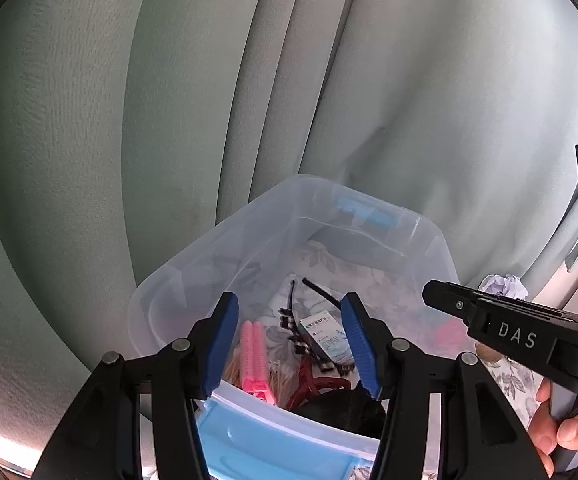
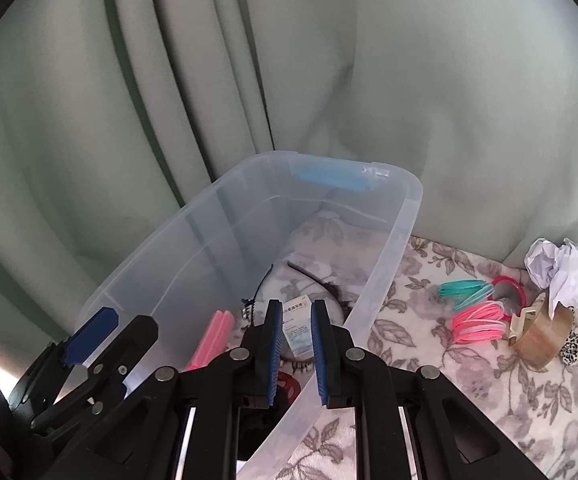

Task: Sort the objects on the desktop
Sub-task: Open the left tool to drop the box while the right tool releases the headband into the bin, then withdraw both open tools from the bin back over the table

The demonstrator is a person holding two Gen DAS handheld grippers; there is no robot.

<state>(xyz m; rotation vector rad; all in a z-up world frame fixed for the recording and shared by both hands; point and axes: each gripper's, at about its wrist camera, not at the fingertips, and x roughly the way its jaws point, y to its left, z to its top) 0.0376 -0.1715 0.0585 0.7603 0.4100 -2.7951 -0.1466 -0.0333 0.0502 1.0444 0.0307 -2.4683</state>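
A clear plastic bin (image 1: 421,240) with blue handles stands on the floral cloth; it also shows in the right wrist view (image 2: 393,248). Inside lie a pink comb-like item (image 1: 253,354), a small medicine box (image 1: 325,338), a black headband (image 1: 321,292) and a red clip (image 1: 317,386). My left gripper (image 1: 291,344) is open above the bin's near end, holding nothing. My right gripper (image 2: 296,344) hovers over the bin's right wall, its jaws a narrow gap apart and empty; the medicine box (image 2: 297,328) lies below them.
On the cloth right of the bin lie teal rings (image 2: 465,290), pink rings (image 2: 479,324), a red ring (image 2: 509,284), crumpled paper (image 2: 561,268) and a tape roll (image 2: 541,332). A green curtain (image 2: 169,80) hangs behind.
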